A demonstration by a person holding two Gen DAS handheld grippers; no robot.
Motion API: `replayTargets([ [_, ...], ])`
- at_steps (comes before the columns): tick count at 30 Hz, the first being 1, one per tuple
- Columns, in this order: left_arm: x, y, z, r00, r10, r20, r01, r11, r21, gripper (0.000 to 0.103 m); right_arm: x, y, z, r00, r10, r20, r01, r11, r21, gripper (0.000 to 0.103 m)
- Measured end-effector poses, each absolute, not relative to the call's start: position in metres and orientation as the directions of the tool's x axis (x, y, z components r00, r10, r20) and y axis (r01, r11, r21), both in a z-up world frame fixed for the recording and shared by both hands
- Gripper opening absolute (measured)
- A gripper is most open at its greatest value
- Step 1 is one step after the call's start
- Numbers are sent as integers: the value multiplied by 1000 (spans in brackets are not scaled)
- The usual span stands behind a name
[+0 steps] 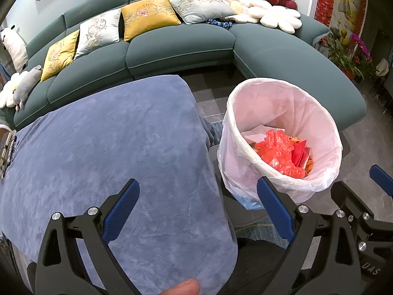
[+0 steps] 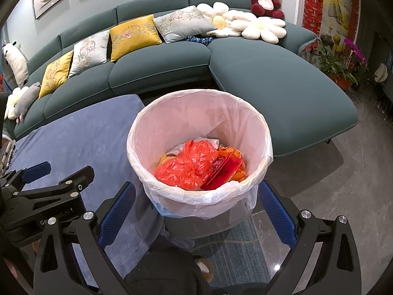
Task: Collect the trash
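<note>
At the far left, a blue plush cloth [image 1: 110, 152] covers a table, bare over most of its surface, with the edge of some small object just showing at its left border, too cut off to name. Above it the left gripper [image 1: 199, 194] hangs with its blue-padded jaws spread wide and nothing between them; one finger lies over the cloth, the other over the near rim of the bin. Just right of the table's edge stands the trash bin [image 2: 266, 145], lined with a pale translucent bag folded over its rim. Inside it lies the trash: a crumpled red plastic bag [image 2: 189, 167], a flat red packet [image 2: 221, 172] against it, orange scraps and some white paper beneath. The right gripper [image 2: 196, 196] hovers over the bin's near side, jaws also wide apart and empty, one finger to each side of the bin. Behind everything a teal sofa [image 2: 270, 81] curves round, carrying cushions and soft toys.
</note>
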State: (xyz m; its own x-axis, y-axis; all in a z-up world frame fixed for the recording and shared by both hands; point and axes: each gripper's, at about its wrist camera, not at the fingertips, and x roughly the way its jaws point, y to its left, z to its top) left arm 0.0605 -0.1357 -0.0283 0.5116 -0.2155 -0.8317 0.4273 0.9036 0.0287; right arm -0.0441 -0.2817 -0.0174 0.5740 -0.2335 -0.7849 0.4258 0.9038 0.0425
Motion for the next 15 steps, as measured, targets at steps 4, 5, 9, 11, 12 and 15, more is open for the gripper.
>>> replayTargets([
  [4, 60, -136, -29, 511, -213, -833, 426, 904, 30, 92, -44, -282, -17, 574, -233, -785, 427, 903, 44, 96],
  [5, 60, -136, -29, 511, -212, -833, 425, 905, 31, 92, -44, -282, -17, 574, -232, -786, 427, 903, 45, 96],
  [9, 59, -136, -29, 513, -209, -833, 421, 907, 32, 92, -46, -283, -21, 571, -231, -788, 428, 903, 46, 96],
  [11, 59, -137, -29, 515, -210, -831, 422, 906, 32, 92, -46, -283, -23, 570, -233, -788, 428, 903, 43, 96],
  [12, 59, -137, -28, 516, -209, -831, 421, 906, 34, 92, -47, -283, -23, 570, -233, -788, 427, 903, 42, 96],
  [15, 58, -138, -28, 516, -212, -830, 422, 906, 31, 92, -48, -284, -24, 570, -233, -788, 428, 903, 43, 96],
])
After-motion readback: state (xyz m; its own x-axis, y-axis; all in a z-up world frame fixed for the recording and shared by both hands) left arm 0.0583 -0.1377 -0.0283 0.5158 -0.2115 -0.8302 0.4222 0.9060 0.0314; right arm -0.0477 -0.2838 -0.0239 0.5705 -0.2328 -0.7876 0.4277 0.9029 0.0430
